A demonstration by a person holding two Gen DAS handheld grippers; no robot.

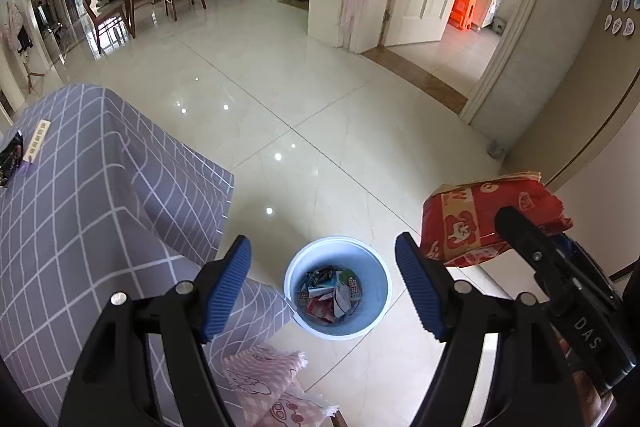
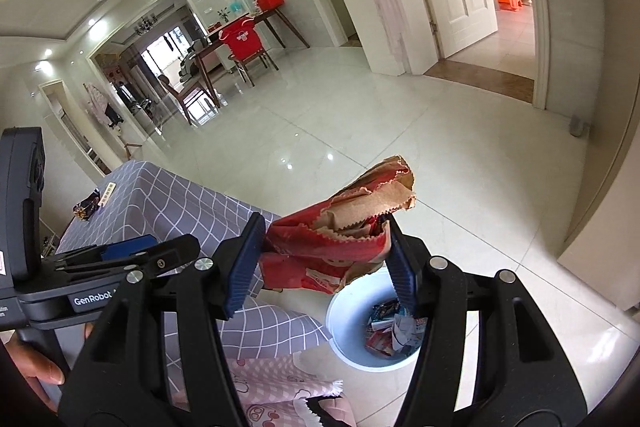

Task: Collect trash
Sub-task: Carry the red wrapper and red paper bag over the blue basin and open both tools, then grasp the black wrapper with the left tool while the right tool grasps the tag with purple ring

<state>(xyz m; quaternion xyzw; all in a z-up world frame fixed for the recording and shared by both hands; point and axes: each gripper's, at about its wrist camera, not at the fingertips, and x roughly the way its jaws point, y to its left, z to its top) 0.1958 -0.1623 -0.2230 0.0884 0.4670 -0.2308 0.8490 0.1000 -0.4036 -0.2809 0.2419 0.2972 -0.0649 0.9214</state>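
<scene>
The left gripper (image 1: pixel 323 287) hangs over a round pale-blue plastic waste bin (image 1: pixel 376 323) that stands on the glossy white tile floor (image 1: pixel 320 107), just beside the hanging corner of the bench's grey cloth with white grid lines (image 1: pixel 80 207). Its jaws stand wide apart with nothing between them; the bin's mouth shows in the gap, holding a heap of crumpled coloured wrappers (image 1: pixel 330 293).

The right gripper (image 2: pixel 326 259) has its jaws clamped on a crumpled red and brown paper bag with a zigzag-cut mouth (image 2: pixel 340 239), both blue ribbed pads (image 2: pixel 242 267) pressing its sides. The bag is held in the air above the bin's near rim, its torn brown top sticking upward.

On the far edge of the bench lie a dark foil wrapper (image 1: pixel 10 159) and a narrow white strip packet (image 1: pixel 37 141), touching each other. A pink patterned cloth (image 1: pixel 272 387) shows below the bench's near corner.
</scene>
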